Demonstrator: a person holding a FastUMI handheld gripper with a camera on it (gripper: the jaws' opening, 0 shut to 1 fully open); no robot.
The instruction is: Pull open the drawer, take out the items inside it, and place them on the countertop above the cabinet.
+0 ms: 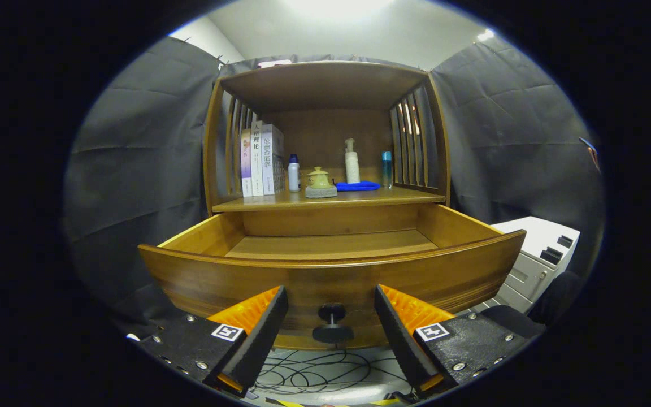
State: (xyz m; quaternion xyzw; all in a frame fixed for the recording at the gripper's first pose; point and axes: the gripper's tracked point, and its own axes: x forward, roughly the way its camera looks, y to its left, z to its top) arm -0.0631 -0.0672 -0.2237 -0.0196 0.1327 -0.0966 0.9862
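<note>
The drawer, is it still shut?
No, the drawer is pulled out, and the open gripper sits around its knob without touching.

Tongs (331,316) spread, flanking knob (331,323) of pulled-out drawer (201,271).

Bright ceiling glare, dim booth, sharp focus, fisheye-bent edges.

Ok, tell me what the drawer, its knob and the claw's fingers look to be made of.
Drawer: wood, seemingly varnished; grain lines and a soft sheen on its curved front. Knob: dark and matte, metal or plastic, cannot tell. Claw, open with the knob between its fingers: black ribbed pads that look rubbery, on glossy orange bodies, probably plastic.
</note>
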